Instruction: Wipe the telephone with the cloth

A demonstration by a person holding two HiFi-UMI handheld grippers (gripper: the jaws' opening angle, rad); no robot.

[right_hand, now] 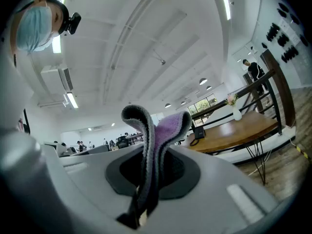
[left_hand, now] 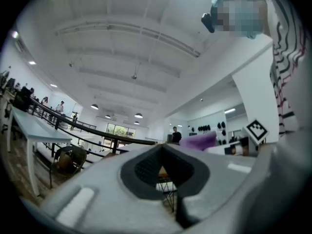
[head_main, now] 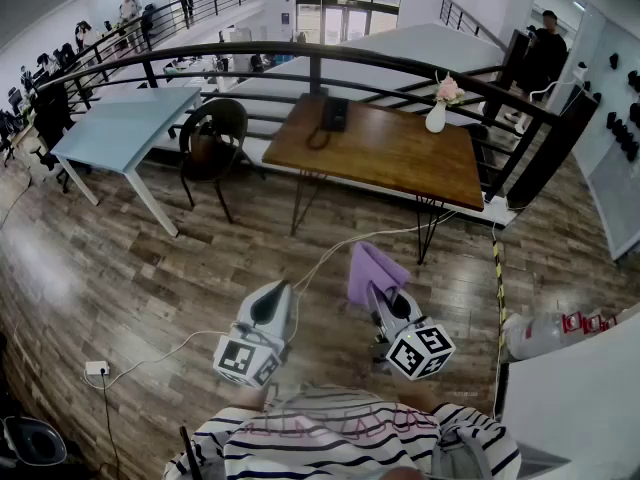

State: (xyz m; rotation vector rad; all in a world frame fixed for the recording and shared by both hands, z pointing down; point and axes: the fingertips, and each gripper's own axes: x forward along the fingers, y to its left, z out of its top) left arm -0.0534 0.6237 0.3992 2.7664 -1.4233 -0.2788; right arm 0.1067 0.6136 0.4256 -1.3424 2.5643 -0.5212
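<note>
My striped sleeves [head_main: 340, 438] showed at the bottom of the head view. Just beyond them I held both tools low over the wooden floor [head_main: 120, 258]. My left tool [head_main: 270, 293] had its jaws pressed together with nothing between them. Just to its right, my right tool [head_main: 382, 296] was clenched on the purple cloth [head_main: 373, 268]. The cloth stood up out of the jaws in a soft fold, its grey underside turned outward on one side. A white cable [head_main: 330, 253] ran across the floor past the tools.

Farther on stood the brown worktop [head_main: 400, 158], well apart from both tools. The black telephone [head_main: 333, 114] lay near its far edge, toward the left corner, its cord looped on the wood beside it. A white vase [head_main: 436, 116] with pink flowers stood at the far right corner. A dark chair [head_main: 212, 138] stood left of the worktop. A black railing [head_main: 320, 58] curved behind it all, and a person [head_main: 540, 58] stood beyond it on the right.
</note>
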